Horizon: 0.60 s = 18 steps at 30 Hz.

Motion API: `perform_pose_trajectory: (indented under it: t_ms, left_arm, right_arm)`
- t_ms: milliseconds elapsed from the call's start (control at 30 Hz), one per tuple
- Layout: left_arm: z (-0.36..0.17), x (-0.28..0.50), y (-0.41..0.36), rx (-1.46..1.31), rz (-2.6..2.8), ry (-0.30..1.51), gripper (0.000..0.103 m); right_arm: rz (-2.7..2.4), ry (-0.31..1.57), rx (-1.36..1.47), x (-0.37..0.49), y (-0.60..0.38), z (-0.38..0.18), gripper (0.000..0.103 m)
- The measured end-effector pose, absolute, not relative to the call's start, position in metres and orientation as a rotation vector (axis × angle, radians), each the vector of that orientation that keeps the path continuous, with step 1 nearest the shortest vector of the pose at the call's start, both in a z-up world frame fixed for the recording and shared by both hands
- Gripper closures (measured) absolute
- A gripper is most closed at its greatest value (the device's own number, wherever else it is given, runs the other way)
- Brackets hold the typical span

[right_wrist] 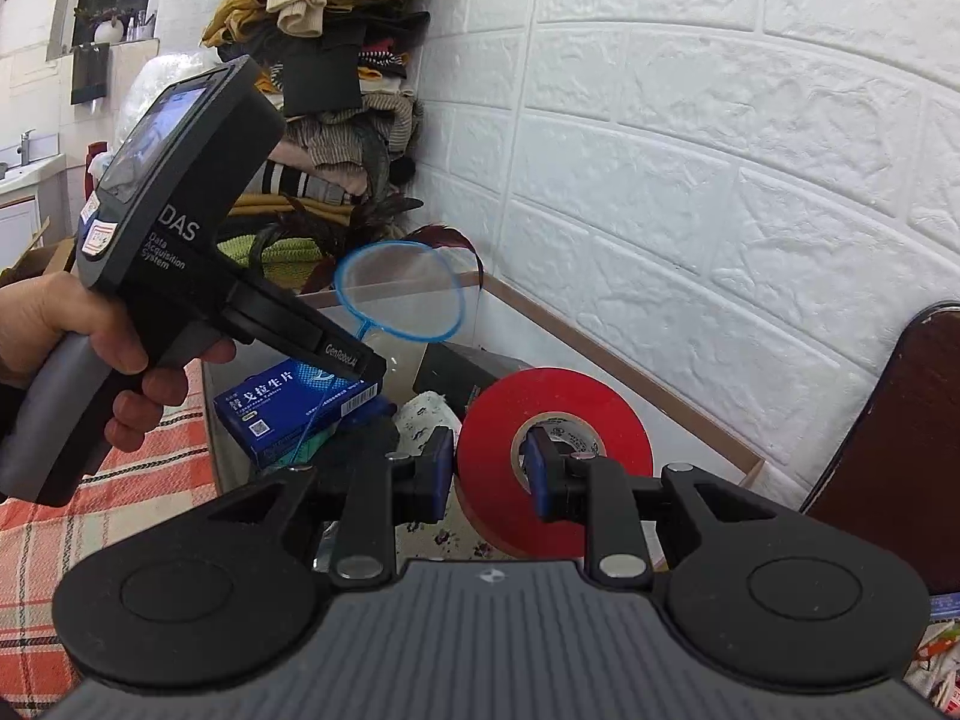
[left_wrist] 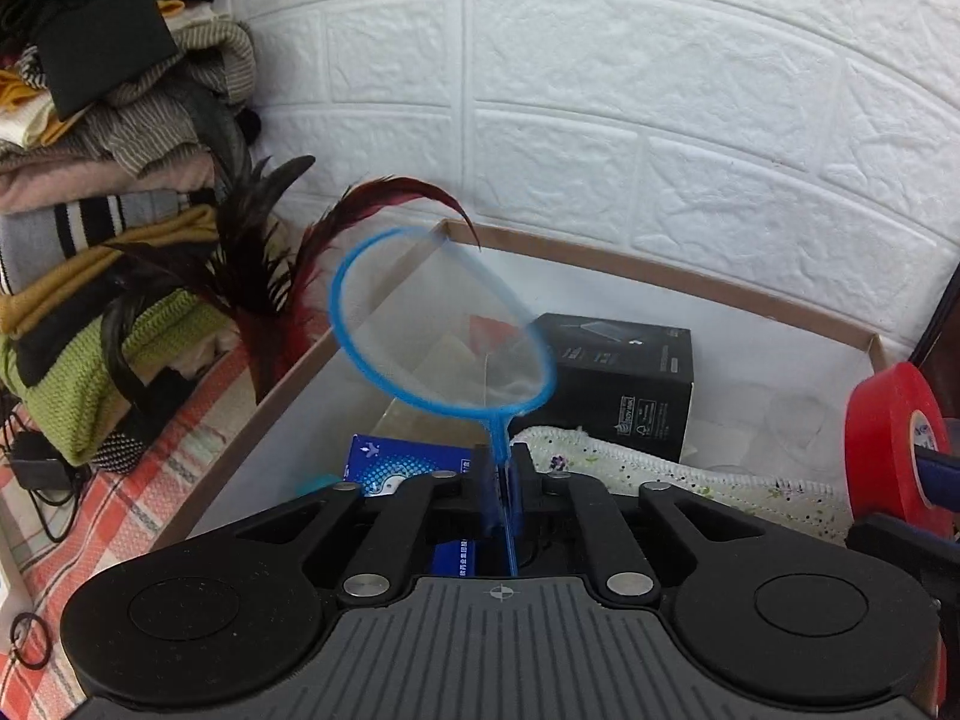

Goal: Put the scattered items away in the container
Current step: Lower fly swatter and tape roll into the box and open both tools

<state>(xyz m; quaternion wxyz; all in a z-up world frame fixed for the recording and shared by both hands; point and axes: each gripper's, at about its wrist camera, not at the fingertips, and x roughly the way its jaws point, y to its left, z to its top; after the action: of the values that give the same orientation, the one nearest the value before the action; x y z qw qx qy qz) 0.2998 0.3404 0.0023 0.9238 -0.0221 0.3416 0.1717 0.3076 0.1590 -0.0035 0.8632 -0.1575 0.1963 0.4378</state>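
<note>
- The left tool (left_wrist: 501,480) is clenched on the thin handle of a small blue fishing net (left_wrist: 441,324). The net's hoop stands up and tilts above the open container (left_wrist: 660,273).
- The right tool (right_wrist: 489,468) grasps a roll of red tape (right_wrist: 555,462), with one finger through the roll's core and the other against its outer face. The roll hangs over the container's right part.
- The container is a shallow cardboard box with a white inside, set against a white brick-pattern wall (left_wrist: 660,90).
- Already inside it lie a black box (left_wrist: 624,384), a blue medicine box (right_wrist: 300,408) and a pale speckled cloth (left_wrist: 660,468).
- A dark red feather duster (left_wrist: 270,276) leans at the container's left edge, beside a tall pile of folded clothes (left_wrist: 108,180). A checked orange cloth (left_wrist: 54,540) covers the surface on the left; whether a desk lies beneath cannot be told.
- Risk, as a judgement: the net's handle is very slim, so it could twist or slip between the fingers and drop outside the box.
- The soft mesh could snag on the feathers close by.
- The two tools are near each other, so lowering both together could make them collide.
- The tape could roll out if let go on its edge.
</note>
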Motion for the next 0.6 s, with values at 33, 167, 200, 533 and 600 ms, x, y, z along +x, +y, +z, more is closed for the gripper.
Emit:
perform_pose_trajectory:
  t_ms: [33, 167, 200, 533, 600]
  left_arm:
    - [0.002, 0.299, 0.34, -0.035, 0.355, 0.697, 0.053]
    - [0.001, 0.297, 0.336, 0.005, 0.364, 0.68, 0.009]
    - [0.001, 0.296, 0.335, 0.015, 0.366, 0.676, 0.009]
    - [0.001, 0.288, 0.324, 0.083, 0.384, 0.665, 0.004]
    - [-0.001, 0.286, 0.321, 0.094, 0.39, 0.666, 0.0]
  right_arm:
    - [0.917, 0.41, -0.337, 0.31, 0.161, -0.004, 0.073]
    - [0.887, 0.351, -0.386, 0.31, 0.163, -0.009, 0.042]
    - [0.872, 0.33, -0.385, 0.309, 0.161, -0.009, 0.037]
    - [0.845, 0.35, -0.334, 0.312, 0.143, -0.014, 0.021]
    - [0.842, 0.346, -0.318, 0.311, 0.139, -0.015, 0.013]
